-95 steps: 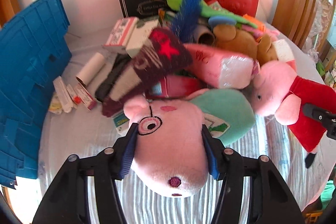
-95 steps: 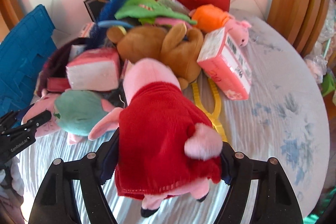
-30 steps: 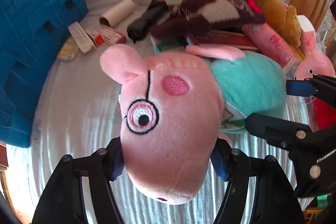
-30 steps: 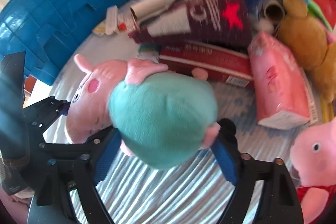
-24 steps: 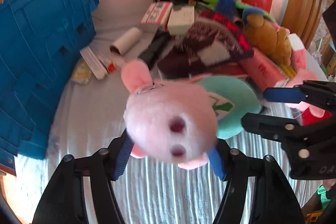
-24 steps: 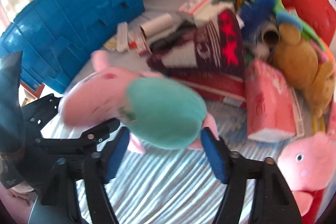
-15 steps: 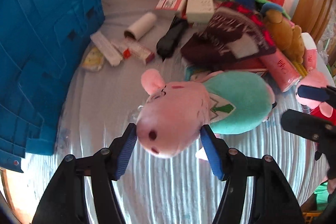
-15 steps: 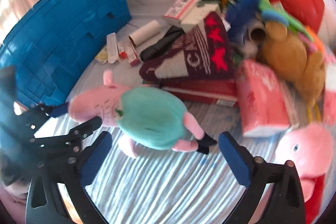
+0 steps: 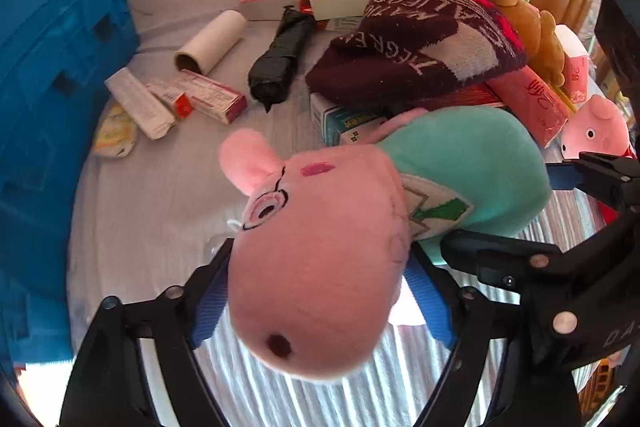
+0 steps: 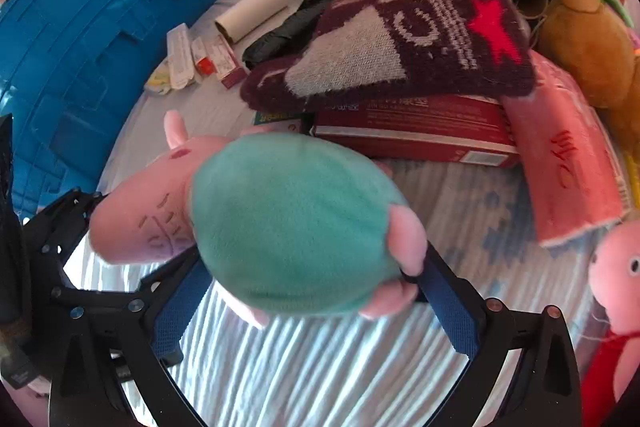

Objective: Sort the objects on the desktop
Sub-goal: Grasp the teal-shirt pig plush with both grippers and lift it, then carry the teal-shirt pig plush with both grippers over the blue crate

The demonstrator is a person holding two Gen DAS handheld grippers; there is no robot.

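A pig plush with a pink head [image 9: 320, 267] and a teal body [image 10: 292, 223] lies on the striped cloth [image 9: 160, 207]. My left gripper [image 9: 320, 255] straddles the head; its jaws are opening and the blue pads [image 9: 210, 303] stand at the head's sides without squeezing it. My right gripper [image 10: 314, 259] stands wide open around the teal body, and one pad [image 10: 448, 307] touches a pink foot. In the left wrist view the right gripper [image 9: 560, 211] comes in from the right. The left gripper [image 10: 68, 219] shows at the left edge of the right wrist view.
A blue crate [image 9: 52, 67] stands at the left. Behind the plush lie a maroon knit hat [image 10: 400, 27] on a red box [image 10: 408, 131], a pink tissue pack [image 10: 568, 163], a brown bear [image 10: 588, 43], a paper roll [image 9: 212, 43], a black umbrella [image 9: 280, 59] and small cartons [image 9: 172, 99]. Another pig plush [image 10: 616, 267] lies at the right.
The right gripper has come forward and now has the teal body between its fingers. The left jaws have spread wider around the head, which fills more of that view.
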